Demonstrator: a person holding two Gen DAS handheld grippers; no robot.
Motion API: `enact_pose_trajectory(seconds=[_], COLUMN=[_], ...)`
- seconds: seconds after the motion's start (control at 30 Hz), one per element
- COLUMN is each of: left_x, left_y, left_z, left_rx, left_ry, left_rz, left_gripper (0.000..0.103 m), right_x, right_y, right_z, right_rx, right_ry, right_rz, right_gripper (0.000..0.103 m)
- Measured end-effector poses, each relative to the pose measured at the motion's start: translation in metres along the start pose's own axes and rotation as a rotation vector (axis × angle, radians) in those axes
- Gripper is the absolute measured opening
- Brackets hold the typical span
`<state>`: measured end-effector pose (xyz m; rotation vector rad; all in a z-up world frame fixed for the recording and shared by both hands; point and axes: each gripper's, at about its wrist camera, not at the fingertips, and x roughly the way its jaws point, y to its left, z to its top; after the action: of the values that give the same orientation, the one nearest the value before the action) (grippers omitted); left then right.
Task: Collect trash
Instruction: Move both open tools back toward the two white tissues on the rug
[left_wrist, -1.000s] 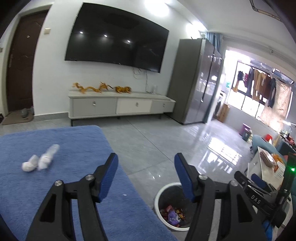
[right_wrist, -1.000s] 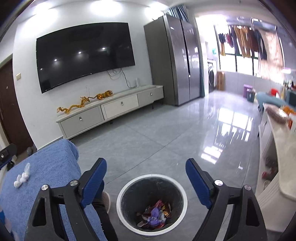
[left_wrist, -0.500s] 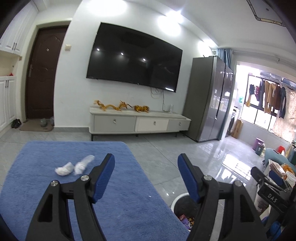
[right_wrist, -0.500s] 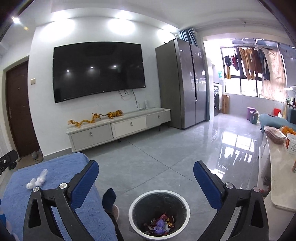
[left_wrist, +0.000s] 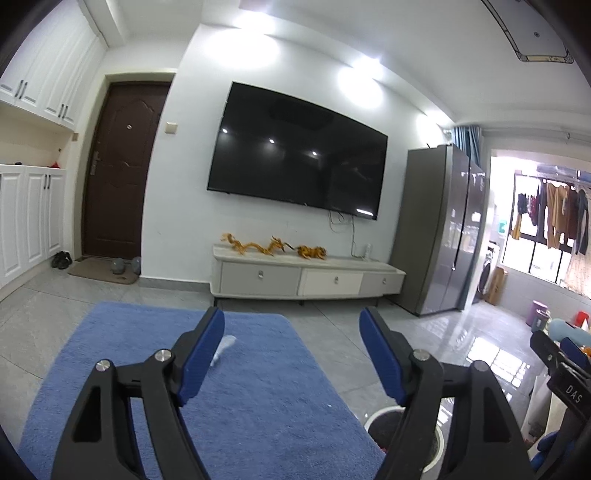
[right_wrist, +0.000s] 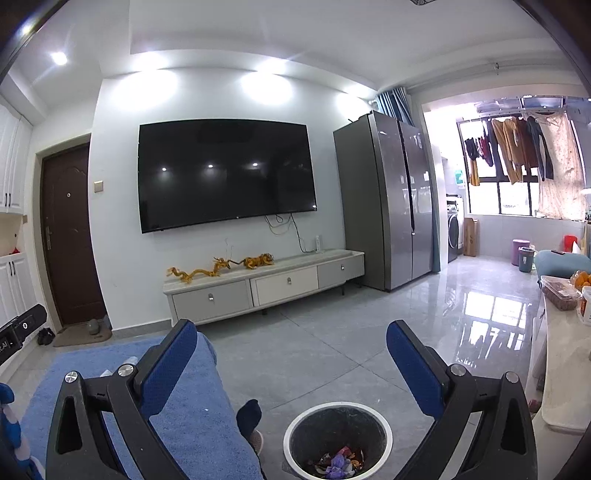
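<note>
- The blue-covered desk (left_wrist: 258, 387) fills the lower part of the left wrist view; in the right wrist view it lies at the lower left.
- The trash bin (right_wrist: 338, 441) stands on the floor just beside the right edge of the desk. It holds several colourful wrappers already, so a part of the collecting seems done.
- The left gripper (left_wrist: 291, 350) is above the desk with its jaws wide apart, and nothing is between them.
- The right gripper (right_wrist: 291, 365) is also wide and carries nothing; it hangs above the floor, and the bin shows low between its fingers.
- The white crumpled trash (left_wrist: 223, 347) lies on the desk, ahead of the left gripper and partly hidden behind its left finger. It is not touched by any pad. In the right wrist view only a small white bit shows behind the left finger, too small to tell more.
- Judged from this, at least this white trash is left to collect. The left gripper is the nearer one; it would need to go forward and a little to the left before closing.
</note>
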<state>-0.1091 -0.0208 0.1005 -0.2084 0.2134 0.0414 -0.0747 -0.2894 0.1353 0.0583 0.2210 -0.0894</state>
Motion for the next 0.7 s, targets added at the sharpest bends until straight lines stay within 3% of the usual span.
enact_pose_trajectory(seconds=[0.7], left_x=[-0.044], left_y=[0.041], left_z=[0.007], left_rx=[-0.037], left_ry=[-0.041], left_rz=[0.093], left_gripper=[0.075], right_x=[-0.035], right_y=[0.018], right_z=[0.003], right_rx=[-0.005], right_ry=[-0.025], right_rz=[0.097], right_gripper=[0.103])
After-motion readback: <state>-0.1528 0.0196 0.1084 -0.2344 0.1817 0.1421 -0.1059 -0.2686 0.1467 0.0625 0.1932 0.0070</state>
